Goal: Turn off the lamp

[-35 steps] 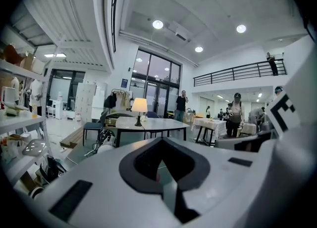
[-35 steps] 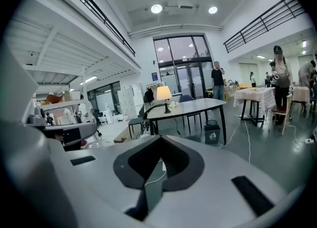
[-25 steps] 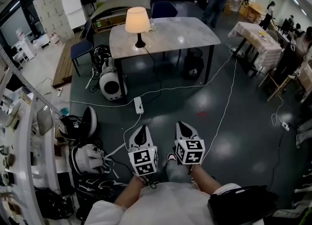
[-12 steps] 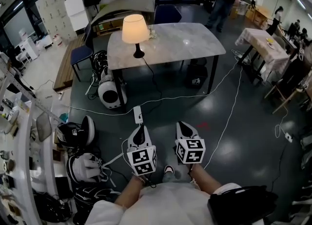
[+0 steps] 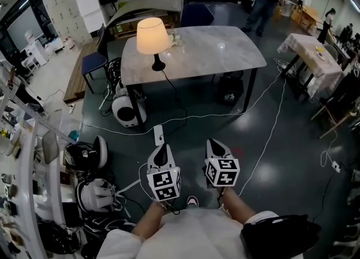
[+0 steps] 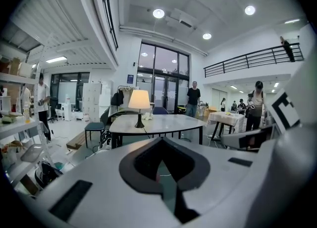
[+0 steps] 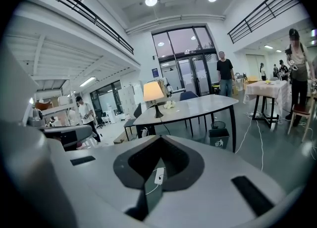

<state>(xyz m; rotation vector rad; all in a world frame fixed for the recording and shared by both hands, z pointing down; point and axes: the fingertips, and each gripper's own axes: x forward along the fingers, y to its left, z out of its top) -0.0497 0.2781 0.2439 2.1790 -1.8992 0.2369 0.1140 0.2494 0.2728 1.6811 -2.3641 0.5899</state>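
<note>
Left hand-held gripper (image 5: 162,150) and right hand-held gripper (image 5: 216,144) are closed and empty. We must reach the bench (image 5: 219,50) squarely before touching the lit lamp (image 5: 153,36).

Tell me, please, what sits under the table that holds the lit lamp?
A dark bin stands under the table, and a white round machine sits by its near-left leg. The tabletop covers whatever lies further back beneath it.

The lamp (image 5: 153,41) stands on the tabletop's (image 5: 214,53) left end, well ahead of the left hand-held gripper (image 5: 162,150) and the right hand-held gripper (image 5: 216,145). A power strip (image 5: 158,135) lies on the floor (image 5: 281,157) just before the left hand-held gripper.
</note>
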